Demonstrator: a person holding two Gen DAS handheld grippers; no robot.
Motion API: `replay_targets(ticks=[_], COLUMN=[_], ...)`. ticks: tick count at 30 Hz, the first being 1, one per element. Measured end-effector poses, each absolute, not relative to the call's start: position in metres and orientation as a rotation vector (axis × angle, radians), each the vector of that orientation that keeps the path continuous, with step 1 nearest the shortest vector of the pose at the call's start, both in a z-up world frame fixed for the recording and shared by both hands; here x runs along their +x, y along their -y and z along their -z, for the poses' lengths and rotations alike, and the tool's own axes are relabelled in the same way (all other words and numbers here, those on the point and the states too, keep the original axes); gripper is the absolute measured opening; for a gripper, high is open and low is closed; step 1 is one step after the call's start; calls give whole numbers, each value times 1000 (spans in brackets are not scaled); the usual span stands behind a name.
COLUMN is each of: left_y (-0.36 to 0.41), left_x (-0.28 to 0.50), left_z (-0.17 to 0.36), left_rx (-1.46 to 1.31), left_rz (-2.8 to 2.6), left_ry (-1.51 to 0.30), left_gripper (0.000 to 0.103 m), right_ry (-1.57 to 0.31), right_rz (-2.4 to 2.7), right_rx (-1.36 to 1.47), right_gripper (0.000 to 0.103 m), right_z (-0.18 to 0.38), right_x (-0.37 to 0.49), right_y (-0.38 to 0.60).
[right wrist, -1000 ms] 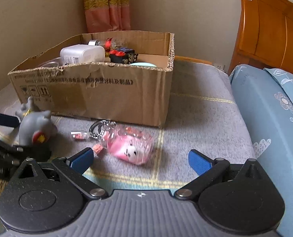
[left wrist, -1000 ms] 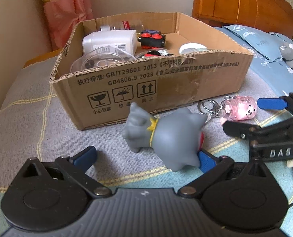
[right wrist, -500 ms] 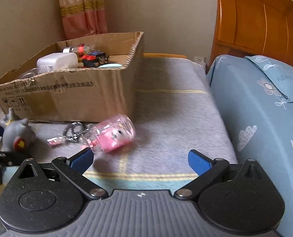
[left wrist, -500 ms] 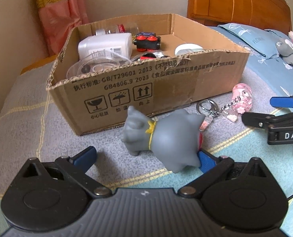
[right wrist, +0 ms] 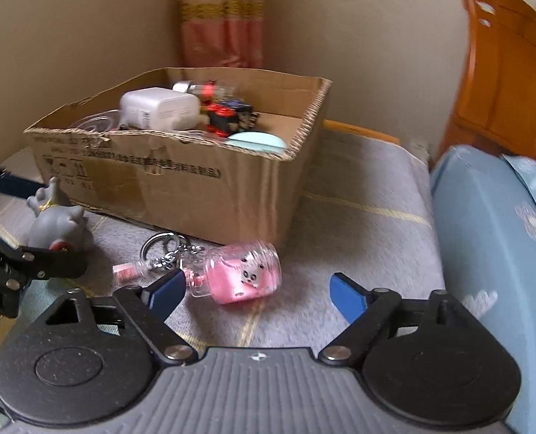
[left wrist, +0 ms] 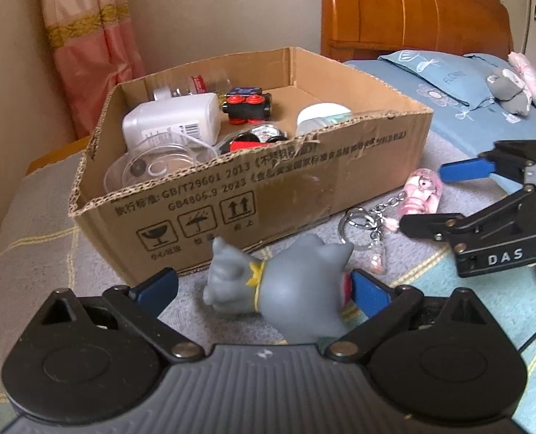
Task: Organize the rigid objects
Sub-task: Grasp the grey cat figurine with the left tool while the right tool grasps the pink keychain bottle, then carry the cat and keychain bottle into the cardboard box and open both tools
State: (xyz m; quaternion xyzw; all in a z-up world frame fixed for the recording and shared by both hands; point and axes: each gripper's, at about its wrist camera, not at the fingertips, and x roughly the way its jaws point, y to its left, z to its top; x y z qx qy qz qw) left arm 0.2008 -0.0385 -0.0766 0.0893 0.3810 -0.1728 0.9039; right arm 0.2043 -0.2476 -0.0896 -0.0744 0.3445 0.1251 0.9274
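Now both claws have just been closing but stand apart, gripping nothing — left claw (left wrist: 264, 287) straddles the grey cat figurine (left wrist: 286, 289) on the bed, right claw (right wrist: 257, 291) the pink bottle keychain (right wrist: 244, 276). Centre each before squeezing, then lift into the cardboard box (left wrist: 304, 188).

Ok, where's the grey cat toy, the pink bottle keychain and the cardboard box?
grey cat toy (left wrist: 296, 289), left wrist view, on its grey back.
pink bottle keychain (right wrist: 246, 276), right wrist view, on its pink body.
cardboard box (left wrist: 268, 195), left wrist view, on its printed front wall.
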Motion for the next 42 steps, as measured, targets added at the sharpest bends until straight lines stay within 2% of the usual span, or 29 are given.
replay_targets(ticks=[4,8,10,22,42], left_y=[39,41,41,34,38], left_x=[204,205,206,197,189], left_z=[75,73,72,48,-31], left_rx=[168,161,154,218,303], left_rz=[384,398,411,490,618], left_ry=[-812,-816,-825,-850,-830], left_gripper=[84,77,74,73,73], right_ry=[-720,-735,-742,-752,-657], right_rz=[-306,-319,-339,-375,-463], right_rx=[-177,-169,-156,-179,-232], right_gripper=[79,68,56,56,56], right_z=[90,89,86,61,-33], right_x=[212,215,213,193,152], right_y=[243,242,242,248,256])
